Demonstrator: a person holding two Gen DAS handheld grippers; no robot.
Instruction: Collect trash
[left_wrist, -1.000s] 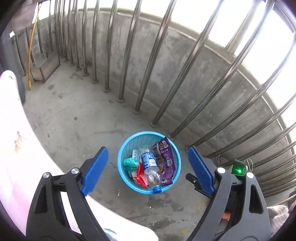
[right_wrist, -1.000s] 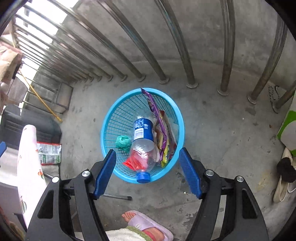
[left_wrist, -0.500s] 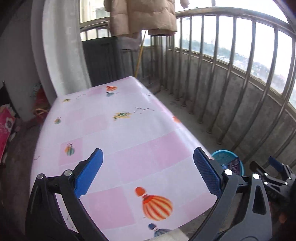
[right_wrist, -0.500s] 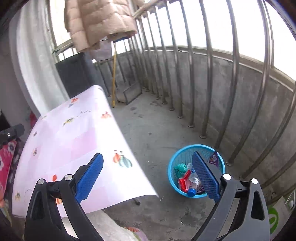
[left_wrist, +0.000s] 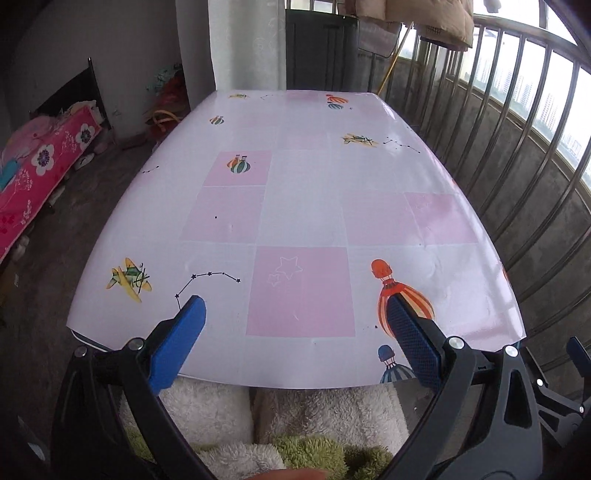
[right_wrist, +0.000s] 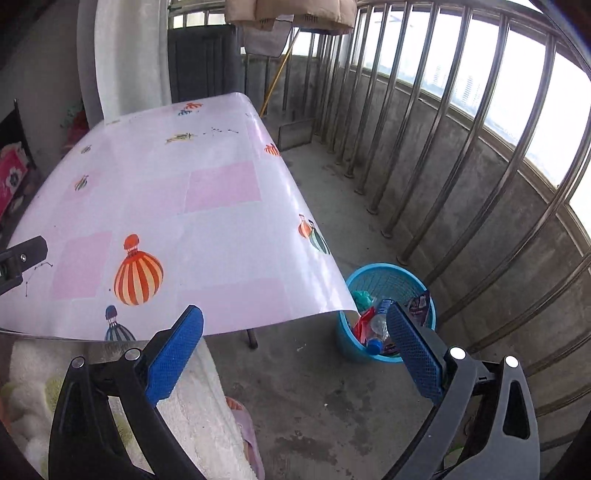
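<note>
Both grippers are spread wide and hold nothing. The left gripper (left_wrist: 293, 338) hangs over the near edge of the table (left_wrist: 303, 177), whose pink cloth shows no trash on top. The right gripper (right_wrist: 295, 349) hangs over the table's corner. The trash sits in the blue basket (right_wrist: 391, 277) on the floor by the railing (right_wrist: 461, 122): a bottle (right_wrist: 376, 328), wrappers and a green wad. The job looks nearly done. The basket is close to the table leg, so a bump could tip it and spill the trash out.
</note>
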